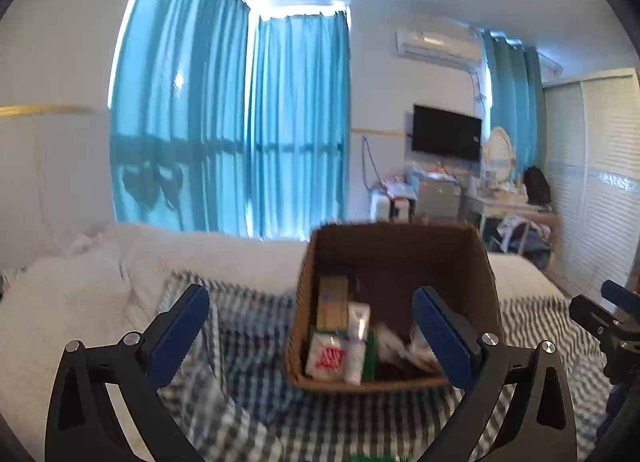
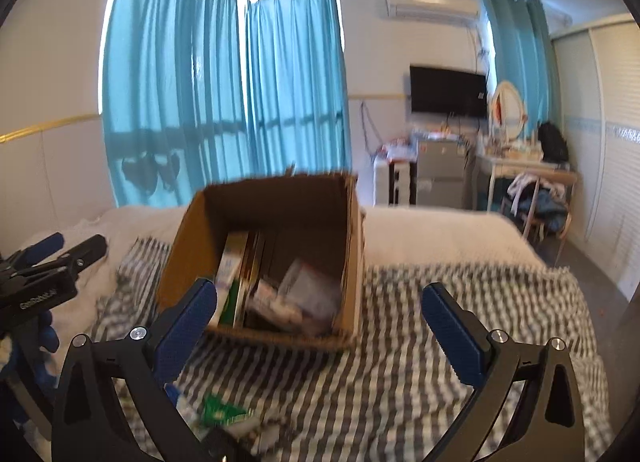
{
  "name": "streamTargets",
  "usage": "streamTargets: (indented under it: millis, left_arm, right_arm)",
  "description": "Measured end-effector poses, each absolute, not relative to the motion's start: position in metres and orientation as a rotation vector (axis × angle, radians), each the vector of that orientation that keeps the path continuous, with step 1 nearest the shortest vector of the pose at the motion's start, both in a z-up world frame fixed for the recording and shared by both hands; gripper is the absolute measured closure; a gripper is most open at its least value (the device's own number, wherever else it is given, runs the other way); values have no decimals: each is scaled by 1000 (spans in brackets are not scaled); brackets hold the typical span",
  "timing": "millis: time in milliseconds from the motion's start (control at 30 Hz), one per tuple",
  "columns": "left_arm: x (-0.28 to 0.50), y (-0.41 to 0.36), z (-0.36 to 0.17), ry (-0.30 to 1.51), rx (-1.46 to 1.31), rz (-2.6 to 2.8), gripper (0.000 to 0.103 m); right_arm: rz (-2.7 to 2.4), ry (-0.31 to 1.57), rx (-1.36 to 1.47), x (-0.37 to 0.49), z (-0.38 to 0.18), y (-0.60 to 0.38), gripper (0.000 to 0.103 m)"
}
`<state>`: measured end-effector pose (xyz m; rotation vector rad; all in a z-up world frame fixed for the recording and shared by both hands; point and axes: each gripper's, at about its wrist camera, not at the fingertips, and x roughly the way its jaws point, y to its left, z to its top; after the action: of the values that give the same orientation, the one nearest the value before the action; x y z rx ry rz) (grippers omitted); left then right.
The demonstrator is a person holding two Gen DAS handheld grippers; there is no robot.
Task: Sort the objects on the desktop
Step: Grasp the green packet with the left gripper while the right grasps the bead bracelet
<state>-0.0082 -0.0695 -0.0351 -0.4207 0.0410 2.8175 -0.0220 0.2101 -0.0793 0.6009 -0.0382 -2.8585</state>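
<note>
An open cardboard box (image 1: 400, 246) stands on a striped blanket (image 1: 248, 326) on a bed. It holds a white tube (image 1: 357, 342), a white packet with red print (image 1: 326, 356), a tall box and clear wrappers. My left gripper (image 1: 312, 338) is open and empty, its fingers spread in front of the box. In the right wrist view the box (image 2: 276, 198) is ahead to the left. My right gripper (image 2: 320, 330) is open and empty before it. A green packet (image 2: 222, 414) and small items lie on the blanket (image 2: 400, 362) near its left finger.
White bedding (image 1: 80, 282) lies left of the blanket. Blue curtains (image 1: 224, 122) hang behind the bed. A cluttered desk (image 2: 516, 162), a TV (image 2: 448, 90) and a wardrobe (image 2: 600, 142) stand at the far right. The other gripper shows at each view's edge.
</note>
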Motion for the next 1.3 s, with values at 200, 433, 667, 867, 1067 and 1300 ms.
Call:
streamTargets:
  millis: [200, 433, 667, 867, 1067, 1300]
  left_arm:
    - [-10, -58, -77, 123, -593, 2710, 0]
    - [-18, -36, -125, 260, -785, 2657, 0]
    - [-25, -34, -144, 260, -891, 2592, 0]
    - [-43, -34, -163, 198, -1035, 2494, 12]
    - [-54, -24, -190, 204, -1164, 2391, 26]
    - [-59, -6, -213, 251, -1270, 2279, 26]
  right_arm:
    - [-2792, 9, 727, -23, -110, 200, 0]
    - [-2755, 27, 872, -35, -138, 192, 0]
    - [-2666, 10, 1030, -49, -168, 187, 30]
    - [-2563, -1, 1200, -63, -195, 181, 50]
    - [-2482, -6, 1330, -73, -217, 177, 58]
    - [-2427, -27, 1440, -80, -236, 179, 58]
